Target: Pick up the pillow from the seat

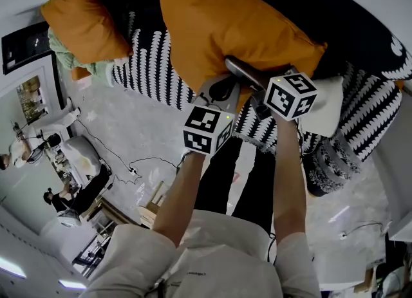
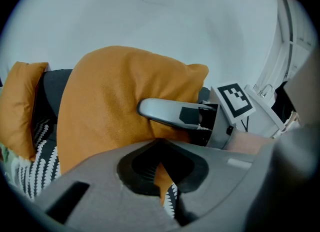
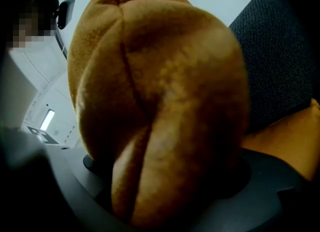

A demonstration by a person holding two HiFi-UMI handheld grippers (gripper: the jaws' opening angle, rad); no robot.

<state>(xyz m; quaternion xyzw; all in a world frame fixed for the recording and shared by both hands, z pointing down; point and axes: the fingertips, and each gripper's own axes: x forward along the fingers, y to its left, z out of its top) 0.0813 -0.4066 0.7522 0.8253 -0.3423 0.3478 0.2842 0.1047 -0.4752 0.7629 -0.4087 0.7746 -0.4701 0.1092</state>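
A big orange pillow point(image 1: 225, 20) hangs in the air above the dark sofa point(image 1: 360, 13), held at its lower edge by both grippers. My left gripper point(image 1: 220, 92) is shut on a thin fold of the pillow's fabric point(image 2: 161, 176). My right gripper point(image 1: 243, 73) is shut on a thick bulge of the pillow point(image 3: 165, 105), which fills most of the right gripper view. One grey finger of the right gripper point(image 2: 167, 111) lies across the pillow's face point(image 2: 110, 100) in the left gripper view.
A second orange pillow point(image 1: 84, 20) leans at the sofa's left end above pale green cloth point(image 1: 71, 55). A black-and-white patterned throw point(image 1: 148, 65) covers the seat, with a white cushion point(image 1: 331, 103) at right. Cables point(image 1: 138, 165) run over the marble floor.
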